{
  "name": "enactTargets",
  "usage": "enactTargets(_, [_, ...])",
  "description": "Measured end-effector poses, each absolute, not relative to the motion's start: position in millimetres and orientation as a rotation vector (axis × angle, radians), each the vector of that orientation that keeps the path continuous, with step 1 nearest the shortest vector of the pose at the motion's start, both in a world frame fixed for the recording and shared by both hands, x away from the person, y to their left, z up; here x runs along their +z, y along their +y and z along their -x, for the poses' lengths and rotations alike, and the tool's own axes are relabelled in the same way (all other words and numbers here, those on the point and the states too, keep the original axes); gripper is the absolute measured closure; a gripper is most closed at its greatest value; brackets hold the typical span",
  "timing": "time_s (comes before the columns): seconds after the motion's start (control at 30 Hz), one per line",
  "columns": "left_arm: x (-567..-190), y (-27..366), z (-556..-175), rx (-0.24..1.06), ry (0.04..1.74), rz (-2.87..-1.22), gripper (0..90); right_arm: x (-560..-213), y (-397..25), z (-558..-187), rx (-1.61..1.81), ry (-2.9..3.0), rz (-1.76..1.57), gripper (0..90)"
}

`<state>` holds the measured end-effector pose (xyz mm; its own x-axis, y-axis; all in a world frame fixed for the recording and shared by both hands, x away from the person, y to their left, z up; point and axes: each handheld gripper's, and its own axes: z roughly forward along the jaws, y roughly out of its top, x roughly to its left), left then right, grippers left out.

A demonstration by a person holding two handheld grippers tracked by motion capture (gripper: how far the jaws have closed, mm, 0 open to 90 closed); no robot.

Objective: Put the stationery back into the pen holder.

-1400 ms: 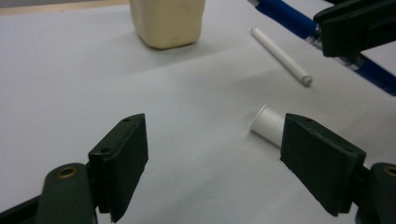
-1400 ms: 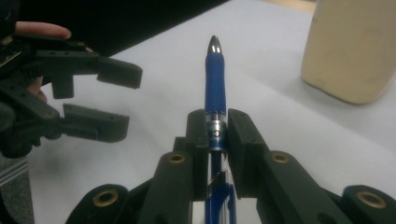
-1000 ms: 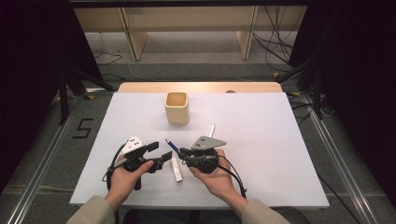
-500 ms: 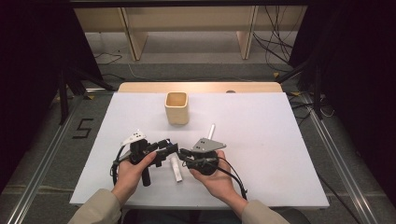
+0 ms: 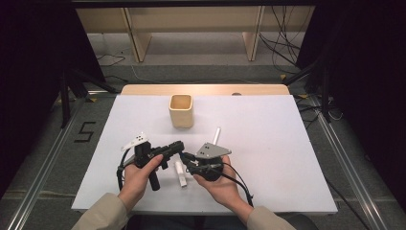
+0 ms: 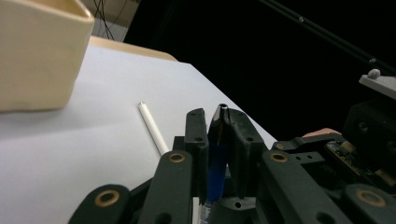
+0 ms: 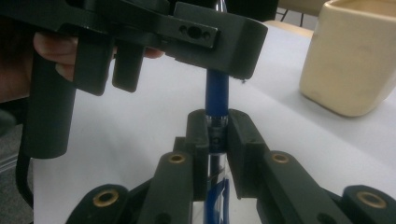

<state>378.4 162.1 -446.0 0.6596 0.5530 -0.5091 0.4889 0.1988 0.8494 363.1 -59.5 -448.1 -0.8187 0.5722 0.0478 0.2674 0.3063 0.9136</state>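
That blue pen (image 7: 217, 100) you've got is about as light as things get: stiff plastic barrel, smooth and a bit slippery, so it'll want to rotate or slide if you squeeze near an end. It's held up off the table (image 5: 287, 158) between your two hands, near the front edge. Your right gripper (image 7: 216, 135) has its jaws clamped narrow on the clear section just past the blue barrel, and your left gripper (image 6: 219, 126) is pinched tight on the blue part with the dark tip poking out above the jaws. I'd guess you're pulling it apart or capping it, so keep both grips close to the joint and pull straight, no bending.

View differences: the high view gives the layout, with the beige cup (image 5: 181, 110) further back, one white stick (image 5: 216, 135) beyond your right hand and a white piece (image 5: 180, 173) between your hands. The left gripper view gives the pen tip up close, and the right gripper view shows how both grippers line up along the barrel.
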Motion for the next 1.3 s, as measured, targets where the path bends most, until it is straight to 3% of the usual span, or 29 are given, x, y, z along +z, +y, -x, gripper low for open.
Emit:
enactTargets(0.1, [-435,158,-381,0.096,0.892,-1.431,79.6,-442,-62,-363,1.525,2.246,-0.729,78.5])
enactTargets(0.17, [-429,154,-382,0.156,0.864,-1.448,79.6,-439,-64,-364,1.518,2.209,-0.729,65.4])
enactTargets(0.3, [-422,150,-387,0.275,0.823,-1.495,79.7,-436,-73,-367,1.504,2.166,-0.785,53.2])
enactTargets(0.63, [-398,145,-409,0.446,0.771,-1.520,79.7,-443,-97,-372,1.427,2.182,-0.906,36.6])
enactTargets(0.97, [-370,146,-432,0.544,0.738,-1.523,79.7,-451,-112,-377,1.325,2.200,-0.980,29.2])
enactTargets(1.3, [-349,148,-455,0.637,0.722,-1.532,79.7,-457,-116,-379,1.315,2.201,-1.005,29.2])
